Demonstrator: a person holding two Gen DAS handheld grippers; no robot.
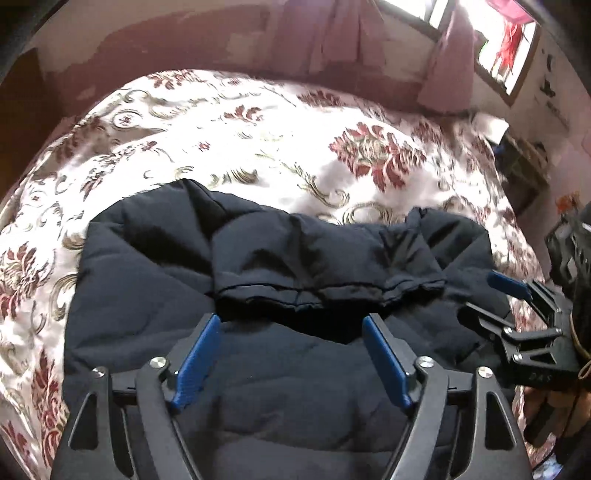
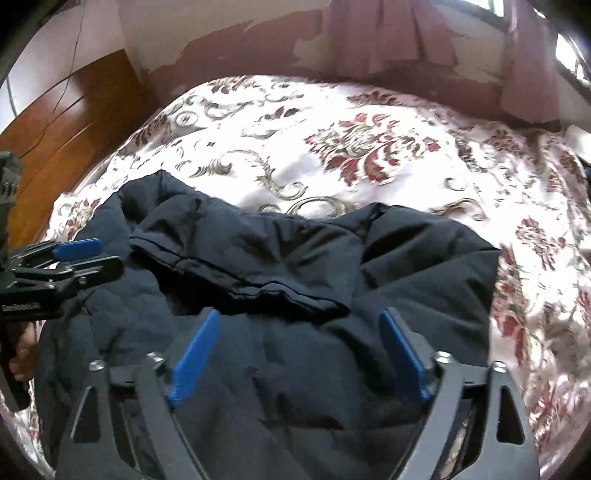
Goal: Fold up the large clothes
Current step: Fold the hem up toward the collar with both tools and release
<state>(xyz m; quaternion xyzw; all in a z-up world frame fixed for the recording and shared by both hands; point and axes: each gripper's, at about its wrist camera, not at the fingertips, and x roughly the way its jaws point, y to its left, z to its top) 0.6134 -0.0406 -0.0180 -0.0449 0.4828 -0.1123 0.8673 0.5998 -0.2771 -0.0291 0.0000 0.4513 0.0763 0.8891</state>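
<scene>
A dark navy padded jacket (image 1: 280,398) (image 2: 295,373) lies on a floral bedspread (image 1: 258,147) (image 2: 351,122). One part of it is folded over the middle, and the flap's stitched hem (image 1: 332,291) (image 2: 251,280) runs across just beyond both sets of fingertips. My left gripper (image 1: 291,321) hangs above the jacket, open, with nothing between its blue pads. My right gripper (image 2: 299,314) is also open and empty above the jacket. Each shows in the other's view: the right gripper (image 1: 487,295) at the right edge, the left gripper (image 2: 103,256) at the left edge.
The bedspread extends well beyond the jacket toward a peeling wall with pink curtains (image 1: 332,37) (image 2: 388,33). Brown wooden furniture (image 2: 62,122) stands at the bed's left. A window (image 1: 509,48) and a dark cluttered shelf (image 1: 524,166) are at the right. A hand (image 2: 22,350) holds the left gripper.
</scene>
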